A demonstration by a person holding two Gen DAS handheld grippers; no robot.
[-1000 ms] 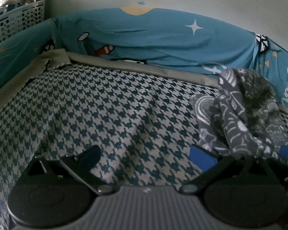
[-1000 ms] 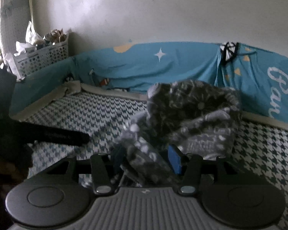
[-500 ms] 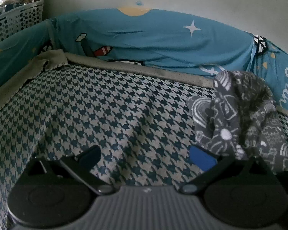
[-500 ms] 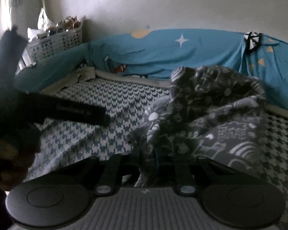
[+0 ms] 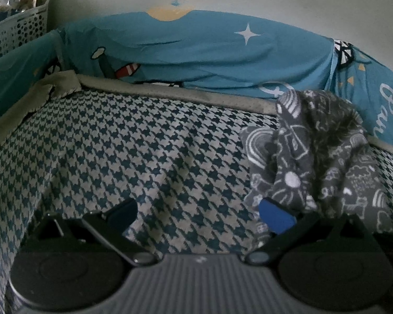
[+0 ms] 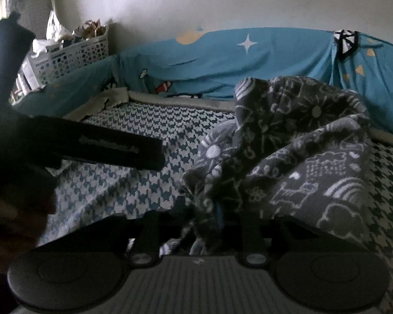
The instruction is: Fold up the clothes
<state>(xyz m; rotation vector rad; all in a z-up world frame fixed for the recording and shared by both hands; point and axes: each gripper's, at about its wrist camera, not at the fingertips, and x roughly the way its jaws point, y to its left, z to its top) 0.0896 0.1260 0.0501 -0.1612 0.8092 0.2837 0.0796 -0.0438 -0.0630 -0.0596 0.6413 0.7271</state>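
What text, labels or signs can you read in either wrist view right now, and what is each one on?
"Bau": white cursive lettering on the blue bumper cloth at the right edge of the left wrist view, cut off by the frame, so the reading is unsure.
Pale print along the side of the left claw, seen in the right wrist view: too blurred to read.
Grey patterned garment: white doodles only, no words.

One grey patterned garment [image 5: 314, 162], two grippers, one houndstooth sheet [image 5: 133, 146], one blue bumper [image 5: 201, 57], one perforated basket [image 6: 73, 55]
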